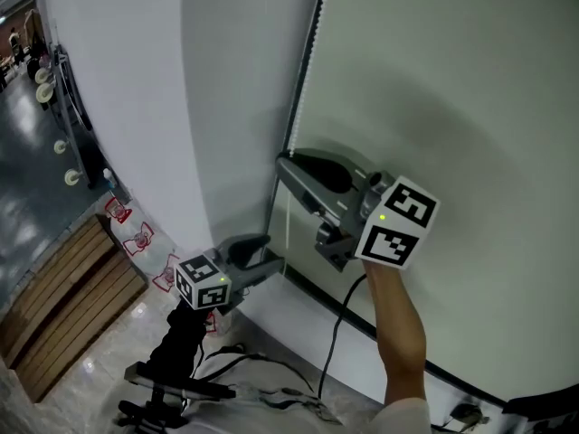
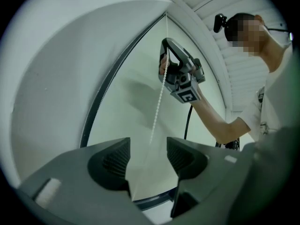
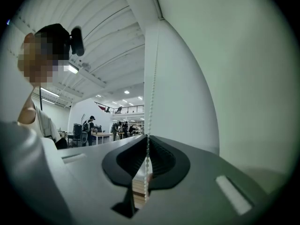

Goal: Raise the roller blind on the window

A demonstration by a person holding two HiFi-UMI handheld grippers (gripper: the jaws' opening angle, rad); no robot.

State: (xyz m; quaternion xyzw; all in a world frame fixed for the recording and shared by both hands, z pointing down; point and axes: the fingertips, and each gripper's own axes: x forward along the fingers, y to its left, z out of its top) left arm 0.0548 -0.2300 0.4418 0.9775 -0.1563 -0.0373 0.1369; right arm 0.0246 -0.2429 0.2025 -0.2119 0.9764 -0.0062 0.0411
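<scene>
A white wall (image 1: 136,89) stands just left of the roller blind (image 1: 452,80), which hangs down over the window. Cables (image 1: 271,394) lie on the floor below, near wooden planks (image 1: 63,306). The right gripper (image 1: 284,163) points level, its fingers pinched shut on the bead chain (image 3: 151,78). Lower down, the left gripper (image 1: 271,253) points level too, fingers wide apart, holding nothing.

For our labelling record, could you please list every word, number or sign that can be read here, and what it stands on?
No words or numbers can be read in any view.
The cube on the left tongs and the cube on the right tongs: square markers, not text.
Low at the left of the head view, red marks: too small to read.
</scene>
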